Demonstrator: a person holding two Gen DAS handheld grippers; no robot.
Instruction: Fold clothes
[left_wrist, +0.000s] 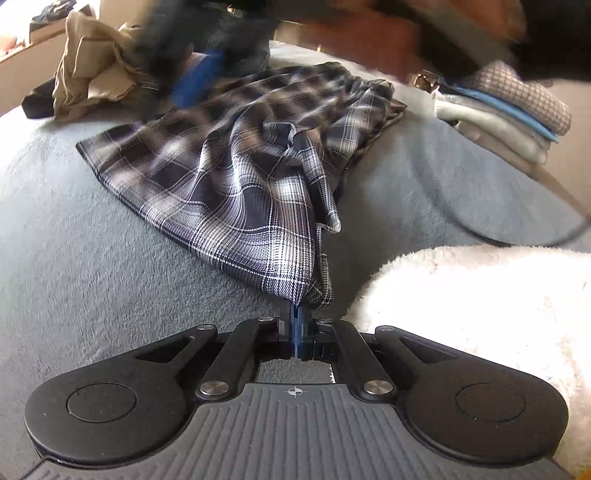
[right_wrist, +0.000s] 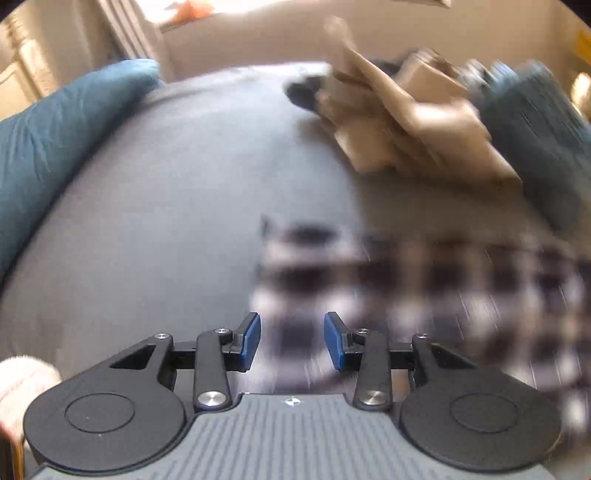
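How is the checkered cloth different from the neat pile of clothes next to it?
The plaid cloth lies spread out and rumpled; the folded stack is tidy and layered. The plaid cloth is dark checked; the stack is mostly pale. The left gripper pinches the plaid cloth's corner; nothing holds the stack. Both rest on the grey blanket.

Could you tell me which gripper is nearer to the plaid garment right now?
Left. The left gripper is shut on a corner of the plaid garment; the right gripper hovers open above it, pads apart.

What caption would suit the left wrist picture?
Left gripper pinching a corner of the plaid garment spread on the grey blanket.
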